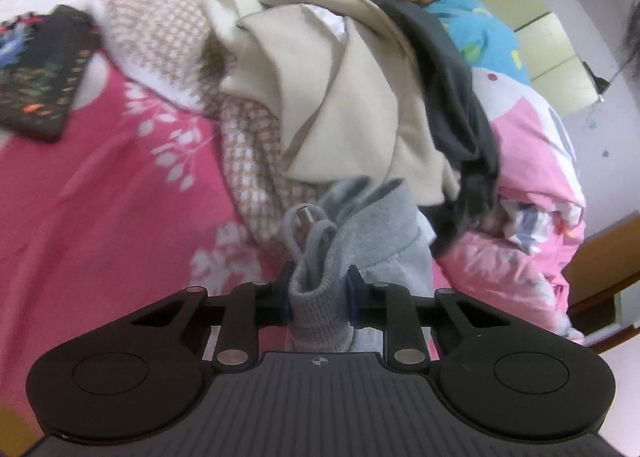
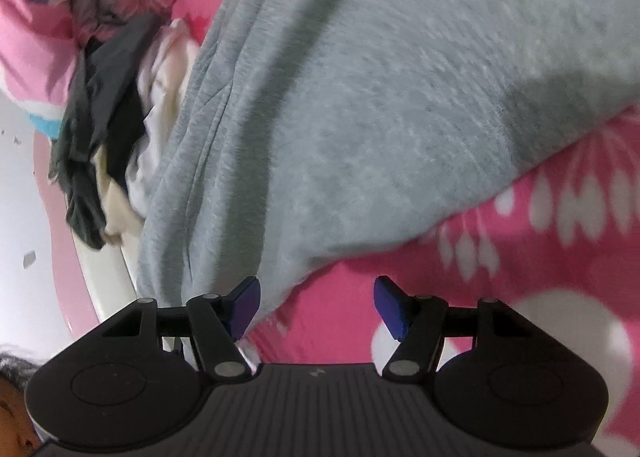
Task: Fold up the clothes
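In the left wrist view, the left claw (image 1: 319,289) is closed down on a bunched fold of the grey sweat garment (image 1: 372,217): both pads press into its ribbed band, which stands up between the fingers. A grey drawstring (image 1: 308,225) with a metal tip loops just ahead of the pads. The rest of the grey cloth runs forward and to the right of the claw. Further ahead lies a heap of clothes: a cream garment (image 1: 340,97) on top, a brown-and-white checked knit (image 1: 168,37) to its left, a dark grey garment (image 1: 452,97) to its right. All lie on the bed's pink flowered sheet (image 1: 100,197). Far left of the claw is a dark patterned folded piece (image 1: 40,73). To the right a pink quilt (image 1: 532,161) is piled up, and beyond the heap a person lies under a blue cover (image 1: 480,33). No container shows in either view.

In the right wrist view, the right claw (image 2: 317,307) stands well open and grips nothing; pink sheet (image 2: 540,257) shows between its blue pads (image 2: 390,309). The grey garment (image 2: 380,97) spreads ahead of the claw, and its lower edge reaches the left pad; whether it touches I cannot tell. Left of the claw are the dark (image 2: 100,117) and cream (image 2: 168,69) clothes.
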A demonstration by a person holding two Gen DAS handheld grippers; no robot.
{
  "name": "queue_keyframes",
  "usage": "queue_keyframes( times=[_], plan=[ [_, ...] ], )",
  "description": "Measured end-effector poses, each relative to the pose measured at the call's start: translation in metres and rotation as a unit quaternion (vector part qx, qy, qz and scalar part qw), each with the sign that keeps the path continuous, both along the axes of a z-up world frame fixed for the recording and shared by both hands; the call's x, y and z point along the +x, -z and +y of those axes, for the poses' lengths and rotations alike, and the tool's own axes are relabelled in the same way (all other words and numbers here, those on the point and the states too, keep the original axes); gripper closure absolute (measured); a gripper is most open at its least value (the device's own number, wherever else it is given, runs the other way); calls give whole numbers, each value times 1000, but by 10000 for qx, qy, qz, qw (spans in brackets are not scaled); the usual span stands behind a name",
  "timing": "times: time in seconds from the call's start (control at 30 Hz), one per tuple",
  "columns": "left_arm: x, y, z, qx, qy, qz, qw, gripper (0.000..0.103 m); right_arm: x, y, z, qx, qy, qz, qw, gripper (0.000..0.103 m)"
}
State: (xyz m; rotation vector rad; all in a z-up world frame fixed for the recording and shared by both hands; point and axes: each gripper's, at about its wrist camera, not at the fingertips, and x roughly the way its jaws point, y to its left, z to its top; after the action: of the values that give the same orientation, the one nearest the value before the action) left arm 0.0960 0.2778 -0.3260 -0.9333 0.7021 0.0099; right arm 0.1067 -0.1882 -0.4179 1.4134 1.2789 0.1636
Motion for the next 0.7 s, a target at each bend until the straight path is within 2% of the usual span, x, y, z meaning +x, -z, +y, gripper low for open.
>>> queue_keyframes(
  times=[0.1,0.2,0.27,0.3,0.33,0.43,0.47,0.5,0.53,0.6,0.7],
  plan=[
    [-32,-15,7,-139,-131,395,9990,81,-7,-23,-5,-9,-232,-14,9997,37],
    [-50,-10,16,17,-230,838,9962,81,-12,-41,-7,-57,-549,-34,9985,37],
    [-51,14,26,234,-154,1016,9944,81,-9,-46,-5,-279,-844,-70,9960,37],
    [-47,31,29,366,-14,1072,9936,77,-5,-47,-3,-487,-1001,-101,9937,36],
    [-41,49,33,403,133,1299,9906,72,-1,-49,-1,-695,-1156,-132,9908,36],
    [-37,84,52,-203,176,1733,9845,61,25,-72,21,-1243,-1866,-771,9715,36],
    [-39,82,53,-204,204,1705,9849,58,34,-82,32,-1415,-2158,-1063,9603,36],
    [-41,79,55,-195,234,1667,9855,50,44,-94,49,-1591,-2528,-1425,9437,36],
    [-43,77,56,-186,264,1629,9861,42,54,-106,69,-1775,-2930,-1812,9218,36],
    [-48,67,54,-53,326,1561,9872,37,71,-123,110,-2077,-3629,-2435,8751,36],
    [-52,63,50,-202,410,1578,9864,36,91,-131,171,-2332,-4407,-3151,8075,36]
  ],
)
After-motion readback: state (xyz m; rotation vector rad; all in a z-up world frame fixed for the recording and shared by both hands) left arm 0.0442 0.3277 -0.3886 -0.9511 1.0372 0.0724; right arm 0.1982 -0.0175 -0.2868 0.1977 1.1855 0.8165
